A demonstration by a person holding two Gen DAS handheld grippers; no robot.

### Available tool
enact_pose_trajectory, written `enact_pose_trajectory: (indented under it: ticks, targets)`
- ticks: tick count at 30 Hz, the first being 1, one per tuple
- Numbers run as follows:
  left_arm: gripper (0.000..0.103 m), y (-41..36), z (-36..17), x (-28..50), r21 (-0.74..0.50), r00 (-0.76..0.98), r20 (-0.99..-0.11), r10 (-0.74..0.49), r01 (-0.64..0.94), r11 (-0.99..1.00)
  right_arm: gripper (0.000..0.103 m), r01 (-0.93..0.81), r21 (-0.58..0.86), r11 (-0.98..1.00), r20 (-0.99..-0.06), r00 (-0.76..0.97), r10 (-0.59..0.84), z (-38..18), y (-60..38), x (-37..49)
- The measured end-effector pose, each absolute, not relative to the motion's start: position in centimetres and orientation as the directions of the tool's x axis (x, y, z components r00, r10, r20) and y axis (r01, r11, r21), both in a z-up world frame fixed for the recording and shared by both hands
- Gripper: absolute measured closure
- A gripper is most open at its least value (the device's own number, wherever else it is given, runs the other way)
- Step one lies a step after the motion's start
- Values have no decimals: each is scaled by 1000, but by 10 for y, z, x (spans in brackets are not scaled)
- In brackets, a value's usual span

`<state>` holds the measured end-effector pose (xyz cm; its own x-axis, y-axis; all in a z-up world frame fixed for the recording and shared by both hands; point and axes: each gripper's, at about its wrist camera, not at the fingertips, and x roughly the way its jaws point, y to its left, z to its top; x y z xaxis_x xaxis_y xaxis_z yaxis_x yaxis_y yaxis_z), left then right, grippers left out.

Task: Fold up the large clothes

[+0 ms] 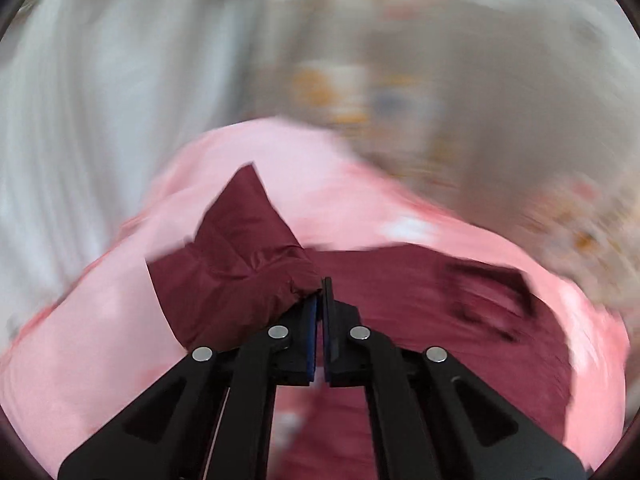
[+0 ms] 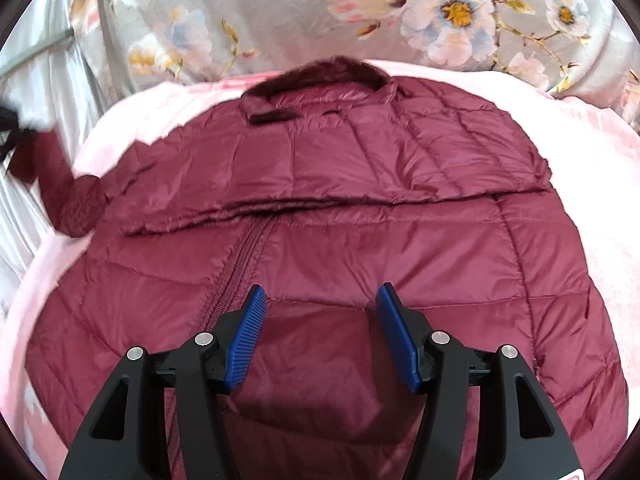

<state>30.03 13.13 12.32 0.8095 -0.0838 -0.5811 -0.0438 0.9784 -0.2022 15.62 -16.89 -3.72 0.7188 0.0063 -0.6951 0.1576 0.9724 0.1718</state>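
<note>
A quilted maroon puffer jacket point(image 2: 328, 208) lies spread across a pale pink blanket point(image 2: 132, 120), filling most of the right wrist view. Its shell is shiny, stitched into puffy rectangular panels, and a zipper point(image 2: 236, 276) runs up the front from near the bottom edge toward a horizontal fold line. Above that fold the upper part of the jacket lies flat, ending in a darker, fuzzy-looking collar point(image 2: 320, 76) at the far edge. One sleeve point(image 2: 72, 196) trails off to the left side, lifted clear of the blanket, its end rising toward a dark blurred shape at the frame edge.

The right gripper point(image 2: 320, 300) hovers over the lower front of the jacket with its blue ribbed pads point(image 2: 246, 340) spread apart and nothing between them; its shadow falls on the fabric just below.

In the left wrist view (heavily smeared, so the background is only streaks of grey and floral colour) the left gripper point(image 1: 321, 292) has its jaws clenched on the gathered cuff point(image 1: 298, 284) of a maroon sleeve, the fabric bunching up and to the left of the tips. The rest of the jacket point(image 1: 420, 320) shows as a blurred maroon patch on the pink blanket point(image 1: 100, 340) beyond.

Behind the blanket lies a grey floral bedcover point(image 2: 280, 12), and white pleated fabric point(image 2: 52, 80) at the left. No containers are in sight.
</note>
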Motion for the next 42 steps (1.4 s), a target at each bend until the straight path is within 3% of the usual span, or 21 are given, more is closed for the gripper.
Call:
enact_pose_trajectory:
  ticks: [6, 12, 14, 16, 21, 24, 30, 33, 36, 39, 40, 42]
  targets:
    - [102, -18, 114, 285, -175, 726, -617, -303, 249, 953, 42, 187, 249, 950, -693, 720, 40, -39, -188, 149]
    - [97, -98, 44, 299, -181, 562, -754, -340, 319, 930, 41, 229, 262, 938, -696, 718, 19, -36, -208, 133]
    - [81, -102, 24, 303, -214, 518, -779, -352, 308, 927, 39, 247, 264, 932, -700, 714, 9, -37, -216, 128]
    - [45, -103, 18, 305, -259, 500, -779, -380, 296, 920, 39, 258, 275, 926, -703, 711, 11, -36, -223, 125]
    - [13, -59, 52, 284, -321, 593, -675, -439, 300, 898, 38, 216, 322, 922, -684, 726, 69, -16, -238, 143]
    - [11, -7, 69, 283, -341, 666, -631, -397, 221, 914, 34, 167, 322, 932, -672, 734, 101, -2, -234, 171]
    - [11, 89, 47, 313, -433, 648, -690, -324, -11, 901, 32, 73, 273, 959, -682, 718, 139, 3, -197, 235]
    - [12, 118, 24, 321, -460, 620, -720, -311, -92, 883, 32, 1, 169, 986, -705, 699, 120, 0, -163, 253]
    - [12, 123, 5, 325, -391, 594, -766, -246, -127, 912, 33, -55, 15, 998, -709, 704, 49, -6, -138, 269]
    - [13, 126, -11, 325, -356, 568, -792, -221, -137, 924, 35, 159, -26, 987, -668, 732, -135, 0, -168, 274]
    - [13, 127, -13, 325, -359, 567, -793, -223, -140, 923, 35, 289, 11, 957, -665, 717, -209, 4, -192, 268]
    - [13, 135, -14, 323, -376, 571, -788, -231, -150, 914, 29, 400, 138, 906, -668, 713, -213, 5, -227, 248]
